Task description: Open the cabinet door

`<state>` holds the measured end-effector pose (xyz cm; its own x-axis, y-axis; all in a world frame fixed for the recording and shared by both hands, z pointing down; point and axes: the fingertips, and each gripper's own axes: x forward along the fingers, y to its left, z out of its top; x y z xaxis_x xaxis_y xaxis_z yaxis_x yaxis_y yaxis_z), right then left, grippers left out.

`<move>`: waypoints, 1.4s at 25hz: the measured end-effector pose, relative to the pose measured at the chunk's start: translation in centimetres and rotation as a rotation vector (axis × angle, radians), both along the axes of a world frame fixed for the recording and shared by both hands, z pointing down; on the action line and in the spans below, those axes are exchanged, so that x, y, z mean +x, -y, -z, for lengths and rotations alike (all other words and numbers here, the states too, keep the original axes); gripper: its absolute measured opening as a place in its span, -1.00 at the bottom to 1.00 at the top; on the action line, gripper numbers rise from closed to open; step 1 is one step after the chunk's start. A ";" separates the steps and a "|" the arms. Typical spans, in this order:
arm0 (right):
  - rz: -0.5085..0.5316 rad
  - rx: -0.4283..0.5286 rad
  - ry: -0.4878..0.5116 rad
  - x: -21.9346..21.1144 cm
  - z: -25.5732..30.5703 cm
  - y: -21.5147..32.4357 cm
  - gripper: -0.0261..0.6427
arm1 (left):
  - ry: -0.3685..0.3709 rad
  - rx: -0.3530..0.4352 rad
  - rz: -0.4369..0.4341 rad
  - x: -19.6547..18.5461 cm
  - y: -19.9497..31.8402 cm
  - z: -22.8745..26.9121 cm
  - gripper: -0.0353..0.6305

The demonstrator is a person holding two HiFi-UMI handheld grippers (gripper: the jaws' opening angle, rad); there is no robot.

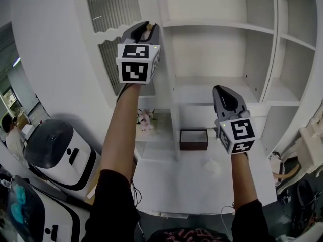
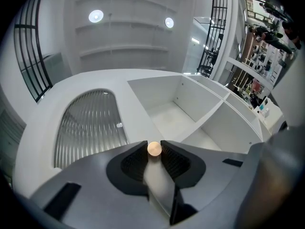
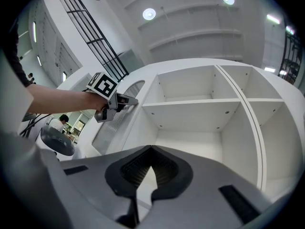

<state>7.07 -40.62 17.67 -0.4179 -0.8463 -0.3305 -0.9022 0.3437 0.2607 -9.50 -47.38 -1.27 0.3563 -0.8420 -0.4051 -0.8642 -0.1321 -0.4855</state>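
Two grippers show in your head view, both raised toward the white cabinet (image 1: 217,26). Your left gripper (image 1: 145,27) is up at the cabinet's left side, against the right edge of the cabinet door (image 1: 113,9), which has a ribbed glass panel. A small tan knob (image 1: 149,27) sits at its tips. Your right gripper (image 1: 218,88) is lower, in front of the cabinet's open middle shelves, touching nothing. A dark brown box (image 1: 194,139) stands on the table (image 1: 202,185) at the foot of the cabinet, and pale flowers (image 1: 146,119) lie in a low compartment under the door. A white rounded machine (image 1: 55,153) stands off the cabinet's left side.

In your left gripper view, the two ribbed pads (image 2: 172,159) are clamped on the round knob (image 2: 154,148), one on each side of it. The door's glass panel (image 2: 88,128) lies to the left of the knob and the cabinet's empty compartments to the right.

In your right gripper view, the jaws of the right gripper (image 3: 151,148) are together at the tips with nothing between them, pointing at the cabinet's open shelves. Your left gripper (image 3: 127,100) appears at the cabinet's left side, on the door's edge. The door (image 3: 112,128) looks in line with the cabinet front.
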 end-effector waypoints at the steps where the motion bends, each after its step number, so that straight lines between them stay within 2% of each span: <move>1: 0.001 -0.002 -0.001 -0.1 -0.1 0.0 -0.88 | 0.002 0.000 0.000 0.0 -0.1 0.0 -0.60; 6: 0.002 -0.015 -0.003 -0.1 -0.5 -0.2 -0.88 | 0.016 0.005 -0.004 -0.1 -0.6 0.0 -0.60; 11: -0.001 -0.023 -0.004 0.1 -0.8 -0.4 -0.88 | -0.005 -0.012 -0.075 -0.2 -1.4 0.0 -0.61; 20: 0.022 -0.039 -0.005 -1.5 -1.3 -1.8 -0.88 | 0.034 0.003 -0.107 -0.8 -4.0 -0.1 -0.65; 35: 0.064 -0.045 -0.030 -4.4 -1.4 -3.5 -0.88 | 0.068 0.024 -0.276 -3.1 -10.1 0.0 -0.65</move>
